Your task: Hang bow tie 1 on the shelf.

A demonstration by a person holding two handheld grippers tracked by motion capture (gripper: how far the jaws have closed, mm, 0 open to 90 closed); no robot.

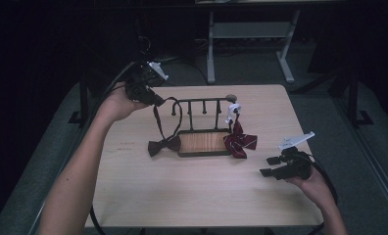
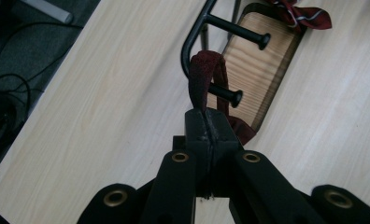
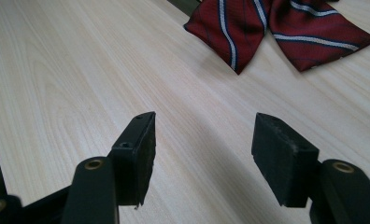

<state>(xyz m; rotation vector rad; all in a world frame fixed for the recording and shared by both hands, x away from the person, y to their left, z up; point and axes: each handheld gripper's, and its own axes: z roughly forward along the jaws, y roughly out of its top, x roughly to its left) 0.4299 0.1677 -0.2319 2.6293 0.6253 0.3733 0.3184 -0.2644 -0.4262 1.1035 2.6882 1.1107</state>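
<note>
With 1 striped bow tie (image 1: pixel 240 141) already hung at the rack's (image 1: pixel 202 102) right, the clenched left gripper (image 1: pixel 155 99) lifts the dark bow tie's strap (image 2: pixel 204 74) toward a peg (image 2: pixel 227 94); the right gripper (image 3: pixel 202 149) rests open.

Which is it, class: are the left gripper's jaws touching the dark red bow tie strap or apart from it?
Touching. The left gripper view shows the left gripper shut on the bow tie strap, which loops up toward the rack peg.

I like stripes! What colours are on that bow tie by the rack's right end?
Dark red bow tie with white-and-navy stripes, clearest in the right gripper view.

dim room, evenly lit tabletop
</note>
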